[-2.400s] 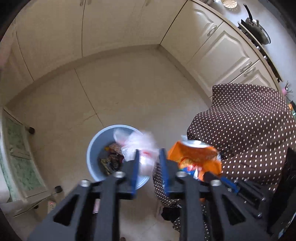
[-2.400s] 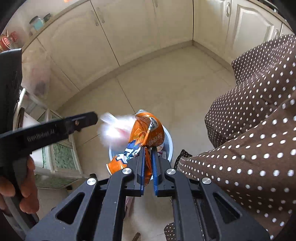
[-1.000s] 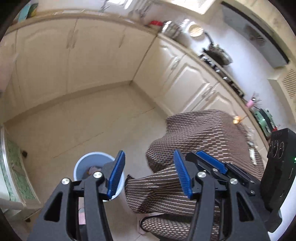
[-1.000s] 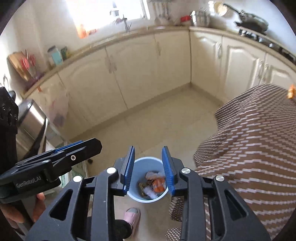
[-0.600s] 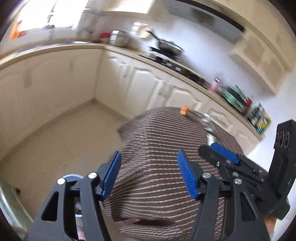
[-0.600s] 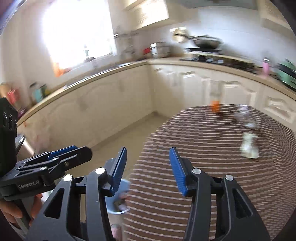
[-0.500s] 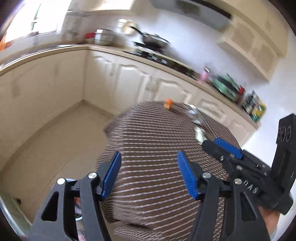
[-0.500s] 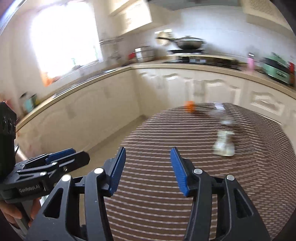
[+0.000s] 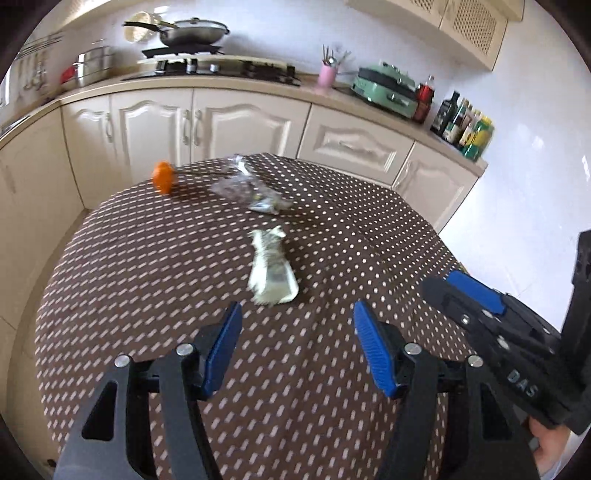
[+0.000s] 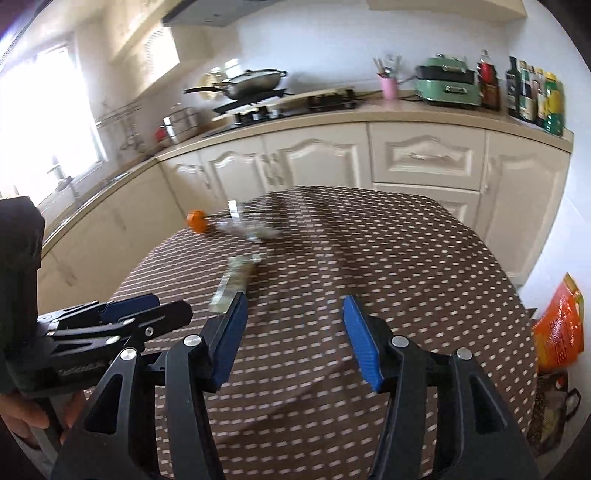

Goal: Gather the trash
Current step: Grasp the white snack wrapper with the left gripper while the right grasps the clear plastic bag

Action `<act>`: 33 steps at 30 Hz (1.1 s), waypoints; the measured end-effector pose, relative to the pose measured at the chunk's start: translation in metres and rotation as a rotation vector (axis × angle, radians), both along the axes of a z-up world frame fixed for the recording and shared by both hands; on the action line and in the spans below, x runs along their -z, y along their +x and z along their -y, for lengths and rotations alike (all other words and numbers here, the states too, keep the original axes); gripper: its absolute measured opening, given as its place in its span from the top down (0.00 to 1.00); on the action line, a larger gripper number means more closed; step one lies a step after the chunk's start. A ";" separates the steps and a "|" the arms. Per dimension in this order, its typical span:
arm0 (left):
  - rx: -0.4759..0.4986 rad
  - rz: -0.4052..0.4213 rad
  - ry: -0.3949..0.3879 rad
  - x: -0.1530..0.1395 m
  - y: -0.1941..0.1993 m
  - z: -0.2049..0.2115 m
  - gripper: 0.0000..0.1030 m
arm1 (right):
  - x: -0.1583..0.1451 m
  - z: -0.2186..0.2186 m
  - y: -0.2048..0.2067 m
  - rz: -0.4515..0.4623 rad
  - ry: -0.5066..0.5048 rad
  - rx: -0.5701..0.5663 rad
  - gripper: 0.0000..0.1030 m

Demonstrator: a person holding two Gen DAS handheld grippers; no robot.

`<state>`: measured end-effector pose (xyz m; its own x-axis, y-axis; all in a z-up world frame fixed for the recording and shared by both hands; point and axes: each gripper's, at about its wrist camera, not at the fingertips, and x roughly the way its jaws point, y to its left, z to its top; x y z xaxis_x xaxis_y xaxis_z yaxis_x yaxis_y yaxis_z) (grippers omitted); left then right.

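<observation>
A pale crumpled wrapper [image 9: 271, 267] lies mid-table on the brown polka-dot cloth [image 9: 147, 277]; it also shows in the right wrist view [image 10: 232, 282]. Behind it lies a clear crumpled plastic bag [image 9: 245, 190], also in the right wrist view [image 10: 247, 229], and a small orange object [image 9: 163, 177] near the far left edge, also in the right wrist view [image 10: 197, 220]. My left gripper [image 9: 297, 350] is open and empty, above the table just short of the wrapper. My right gripper [image 10: 293, 338] is open and empty, to the right of the left one.
Cream kitchen cabinets [image 9: 236, 122] curve behind the table. The counter holds a wok on the stove [image 9: 192, 31], a pink cup [image 9: 327, 75], a green appliance [image 9: 386, 88] and bottles [image 9: 465, 125]. An orange bag [image 10: 559, 328] stands on the floor at the right.
Both grippers let their trash go into the blue bin on the floor, opened, then swung up and right to face the table. The bin has left both views.
</observation>
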<state>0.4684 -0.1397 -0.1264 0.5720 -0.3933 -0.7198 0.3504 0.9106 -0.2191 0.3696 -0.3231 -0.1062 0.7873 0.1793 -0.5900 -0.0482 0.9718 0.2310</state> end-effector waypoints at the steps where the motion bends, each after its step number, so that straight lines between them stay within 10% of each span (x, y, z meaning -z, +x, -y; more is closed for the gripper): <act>1: 0.003 -0.008 0.006 0.004 0.009 0.007 0.40 | 0.002 0.004 0.005 -0.008 0.002 0.007 0.48; 13: -0.023 -0.053 0.105 0.043 0.076 0.032 0.41 | 0.019 0.009 0.041 -0.060 0.018 -0.005 0.47; 16: -0.028 -0.051 0.134 0.052 0.081 0.029 0.76 | 0.020 0.006 0.049 -0.065 0.016 -0.020 0.46; 33: -0.250 0.002 -0.059 0.022 0.079 -0.095 0.84 | 0.013 -0.070 0.150 -0.064 -0.045 -0.184 0.44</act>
